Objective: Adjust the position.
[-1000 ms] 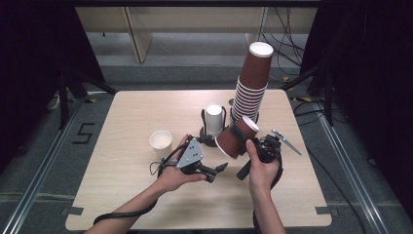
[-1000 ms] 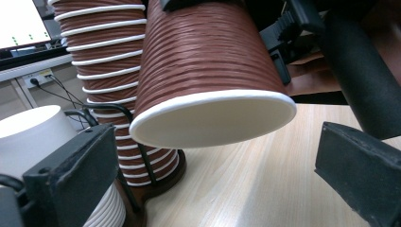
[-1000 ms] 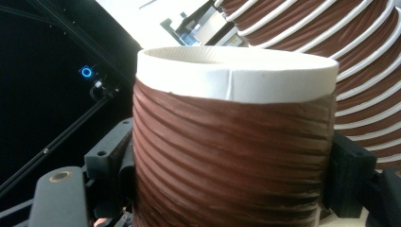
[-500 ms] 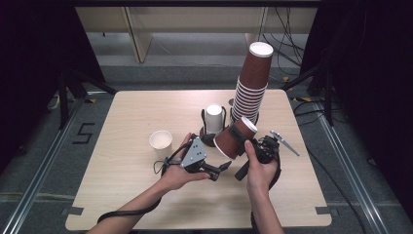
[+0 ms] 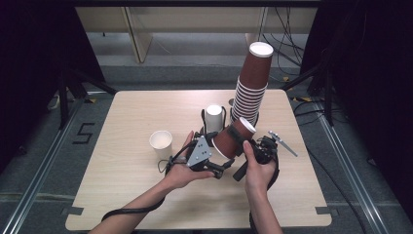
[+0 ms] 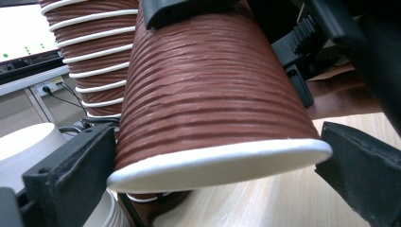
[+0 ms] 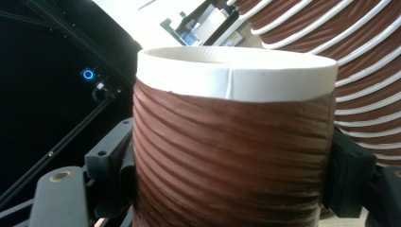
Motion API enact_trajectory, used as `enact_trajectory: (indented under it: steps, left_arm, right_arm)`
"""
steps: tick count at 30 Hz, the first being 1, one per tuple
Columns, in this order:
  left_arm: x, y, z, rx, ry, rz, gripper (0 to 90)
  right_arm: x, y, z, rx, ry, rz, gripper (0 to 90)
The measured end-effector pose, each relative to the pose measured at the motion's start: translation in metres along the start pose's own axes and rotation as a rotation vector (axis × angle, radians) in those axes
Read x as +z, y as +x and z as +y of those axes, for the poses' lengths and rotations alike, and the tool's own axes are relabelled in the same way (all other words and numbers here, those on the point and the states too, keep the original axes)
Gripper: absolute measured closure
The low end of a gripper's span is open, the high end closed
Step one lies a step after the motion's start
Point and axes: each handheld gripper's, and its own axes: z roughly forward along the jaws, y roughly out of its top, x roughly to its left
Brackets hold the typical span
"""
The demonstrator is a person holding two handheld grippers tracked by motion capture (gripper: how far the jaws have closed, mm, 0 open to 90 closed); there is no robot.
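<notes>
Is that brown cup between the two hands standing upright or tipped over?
Tipped. The brown cup is held off the table, slanting, its white base up toward the tall stack and its rim down toward the left gripper.

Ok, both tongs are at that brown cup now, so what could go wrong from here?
The right tongs squeeze the cup mid-wall, so it might crumple. The left tongs straddle its rim; closing there could dent it. The leaning stack stands right behind, and a bump may topple it.
</notes>
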Motion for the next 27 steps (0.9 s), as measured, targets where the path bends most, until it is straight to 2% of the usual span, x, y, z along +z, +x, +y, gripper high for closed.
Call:
enact_trajectory:
  steps: [1,2,3,5,6,7,10,11,12,16,27]
  left_arm:
    - [0.0006,0.0000,0.0000,-0.001,0.002,0.004,0.0]
    - [0.0014,0.0001,0.0001,-0.002,-0.001,0.005,0.0]
    - [0.0019,0.0002,0.0002,-0.006,-0.003,0.005,0.0]
    - [0.0029,0.0004,-0.0002,-0.004,0.000,0.006,0.0]
    - [0.0033,0.0006,-0.0004,-0.002,0.001,0.004,0.0]
    - [0.0038,0.0008,-0.0006,0.002,0.002,0.004,0.0]
    - [0.0043,0.0016,-0.0007,0.002,0.000,0.004,0.0]
    - [0.0046,0.0017,-0.0007,0.001,-0.001,0.003,0.0]
    - [0.0047,0.0018,-0.0007,0.001,-0.001,0.002,0.0]
    - [0.0049,0.0017,-0.0009,-0.003,0.001,-0.004,1.0]
    - [0.0020,0.0032,0.0001,0.000,-0.005,-0.016,6.5]
  right_arm:
    - [-0.0002,0.0008,-0.0002,0.007,0.006,-0.001,21.8]
    - [-0.0003,0.0027,-0.0008,0.034,0.010,0.000,21.8]
    - [-0.0001,0.0016,-0.0005,0.015,0.009,-0.002,21.7]
    - [-0.0001,0.0015,-0.0004,0.014,0.009,0.001,21.7]
    - [-0.0005,0.0037,-0.0006,0.052,0.010,0.010,21.7]
    - [0.0001,0.0011,-0.0002,0.014,0.003,0.006,21.8]
    - [0.0006,0.0013,-0.0005,0.018,0.000,0.007,21.7]
    - [0.0005,0.0033,-0.0011,0.051,0.005,0.006,21.7]
    - [0.0010,0.0018,-0.0011,0.023,0.004,0.002,21.7]
    - [0.0015,0.0021,-0.0018,0.027,0.008,0.016,21.7]
    - [0.0019,0.0013,-0.0014,0.030,0.003,0.007,18.8]
